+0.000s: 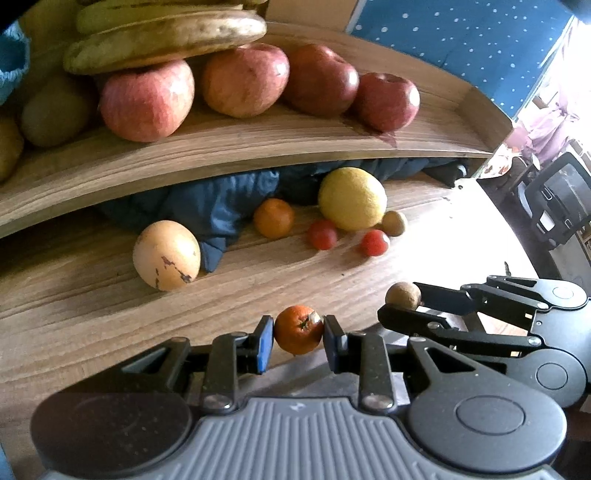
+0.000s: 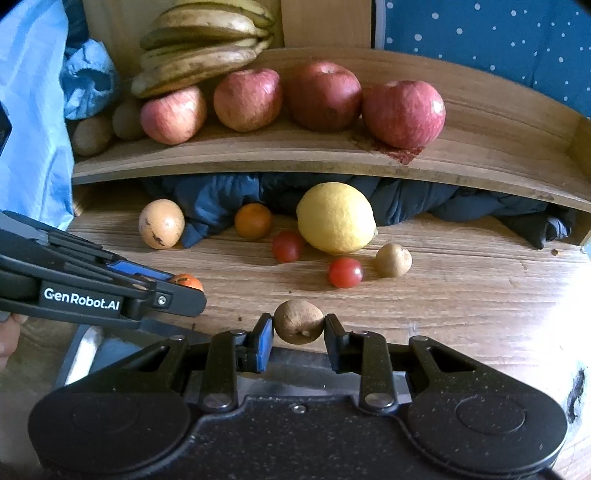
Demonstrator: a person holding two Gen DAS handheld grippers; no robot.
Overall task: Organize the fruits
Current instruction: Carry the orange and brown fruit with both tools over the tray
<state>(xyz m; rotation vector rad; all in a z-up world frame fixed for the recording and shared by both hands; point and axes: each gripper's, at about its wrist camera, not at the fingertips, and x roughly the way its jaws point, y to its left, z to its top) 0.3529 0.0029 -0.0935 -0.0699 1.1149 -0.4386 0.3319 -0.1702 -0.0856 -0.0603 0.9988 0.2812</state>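
Small orange (image 1: 298,329) sits pinched between the left gripper (image 1: 298,334) pads, above the wooden table (image 1: 110,295). Right gripper (image 2: 299,328) clamps a brown fruit (image 2: 299,322), possibly a longan. Risk: both are round; a thin pad grip could let either roll free toward the 2 cherry tomatoes (image 2: 345,272).

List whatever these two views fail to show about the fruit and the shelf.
- Bananas: cut off by the top edge in the left wrist view, so no count.
- Greenish-brown fruits at the shelf's left end: part hidden by apples and bananas in both views.
- Space under the wooden shelf: filled by dark blue cloth; anything behind is hidden.
- Small orange in the left claw: mostly hidden by that claw in the right wrist view.
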